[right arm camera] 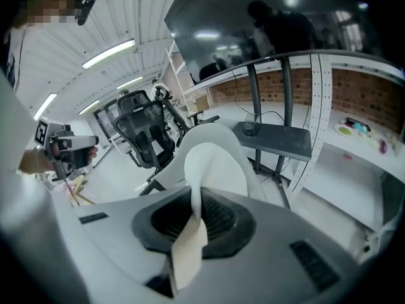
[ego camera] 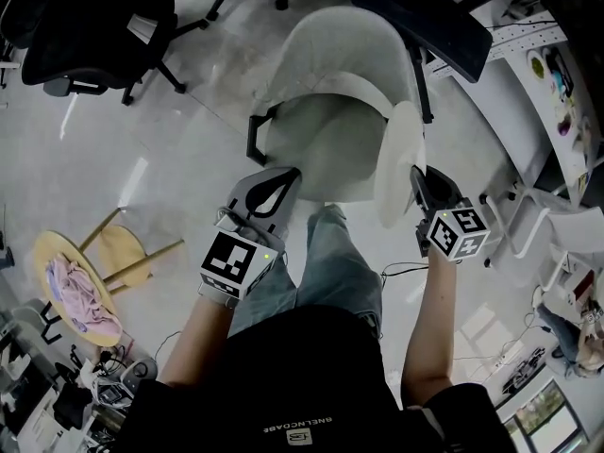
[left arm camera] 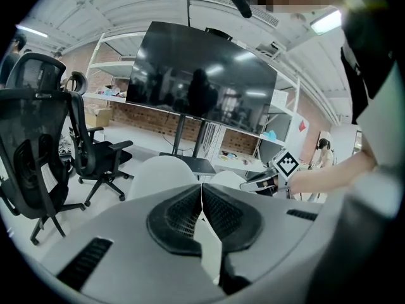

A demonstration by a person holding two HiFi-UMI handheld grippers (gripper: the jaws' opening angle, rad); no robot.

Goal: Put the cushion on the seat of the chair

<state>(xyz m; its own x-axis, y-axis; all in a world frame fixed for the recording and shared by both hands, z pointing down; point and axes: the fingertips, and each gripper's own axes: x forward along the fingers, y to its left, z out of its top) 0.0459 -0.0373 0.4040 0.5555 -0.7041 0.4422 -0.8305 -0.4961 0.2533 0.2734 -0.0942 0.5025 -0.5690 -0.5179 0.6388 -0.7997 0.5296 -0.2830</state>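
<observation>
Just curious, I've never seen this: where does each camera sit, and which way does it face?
Head view: on the person's head, looking down at the white chair; shows legs, forearms, left hand-held gripper and right hand-held gripper.
Left gripper view: on the left hand-held gripper, facing along its closed jaws at the chair and a dark screen.
Right gripper view: on the right hand-held gripper, facing along jaws clamped on the cushion.
Shared: both gripper views show the chair and the opposite gripper.

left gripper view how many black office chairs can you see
2. One black mesh chair stands near the left edge; a second black chair sits just right of it, farther back. Others may be hidden behind them or outside this view.
</observation>
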